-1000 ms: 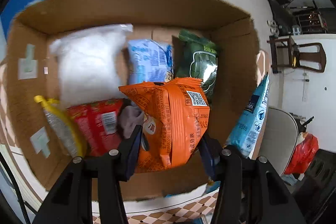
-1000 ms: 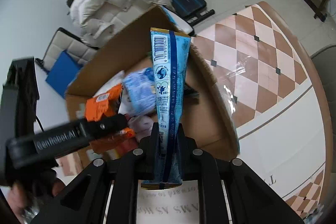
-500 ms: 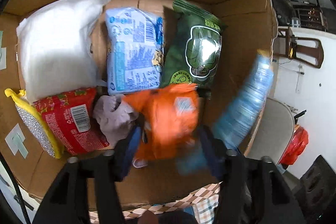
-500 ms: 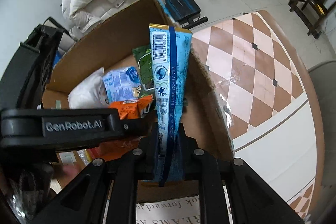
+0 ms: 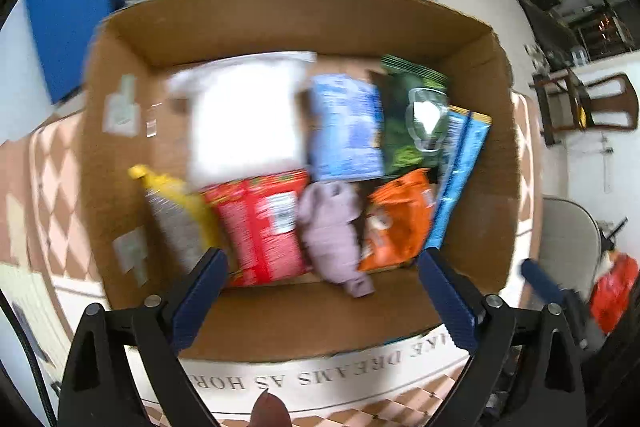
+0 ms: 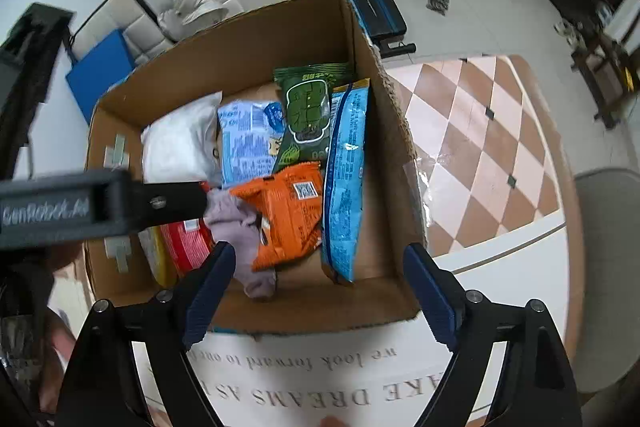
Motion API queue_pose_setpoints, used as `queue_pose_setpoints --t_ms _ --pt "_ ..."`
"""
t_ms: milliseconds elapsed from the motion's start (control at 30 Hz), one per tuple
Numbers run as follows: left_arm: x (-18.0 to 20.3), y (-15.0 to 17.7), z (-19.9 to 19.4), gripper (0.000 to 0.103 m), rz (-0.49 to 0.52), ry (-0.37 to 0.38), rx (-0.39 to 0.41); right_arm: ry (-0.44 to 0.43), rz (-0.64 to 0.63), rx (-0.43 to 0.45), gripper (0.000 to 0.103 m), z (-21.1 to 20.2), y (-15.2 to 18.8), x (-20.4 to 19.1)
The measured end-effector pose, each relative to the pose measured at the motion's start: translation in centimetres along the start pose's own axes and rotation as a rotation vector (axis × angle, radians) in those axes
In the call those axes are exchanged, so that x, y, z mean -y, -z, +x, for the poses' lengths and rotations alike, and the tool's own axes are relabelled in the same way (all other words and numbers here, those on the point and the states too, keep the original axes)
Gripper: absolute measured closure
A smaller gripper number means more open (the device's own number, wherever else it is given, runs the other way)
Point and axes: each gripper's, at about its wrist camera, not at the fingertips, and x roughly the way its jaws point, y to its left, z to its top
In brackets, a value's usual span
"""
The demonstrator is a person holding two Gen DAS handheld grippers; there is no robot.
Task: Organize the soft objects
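Where legible, "GenRobot.AI" on left tool.

Both wrist views look down into the cardboard box.

Left gripper at bottom of frame, jaws spread wide and empty, above a cardboard box. Inside: white bag upper left, red packet lower centre, orange packet right of a mauve cloth, long blue packet far right.
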Motion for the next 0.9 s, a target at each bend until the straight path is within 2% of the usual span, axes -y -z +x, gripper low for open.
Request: queue_pose_setpoints --t_ms 67,167,500,900 --pt "-0.8 1.1 -0.2 0.000 -0.022 -0.032 0.029 0.005 -0.034 0.012 0.000 -0.4 0.3 -0.3" --pt "-1.9 3.0 -0.6 0.000 -0.044 -0.100 0.079 0.029 -0.069 0.029 0.000 -0.8 0.7 -0.8" --pt "-3.1 4.9 -2.2 0.000 -0.067 -0.195 0.166 0.085 -0.115 0.051 0.000 -1.8 1.1 -2.6" --pt "-2.6 7.2 -5.7 0.000 -0.075 -0.209 0.253 0.114 -0.121 0.083 0.000 -4.2 1.8 -3.1"
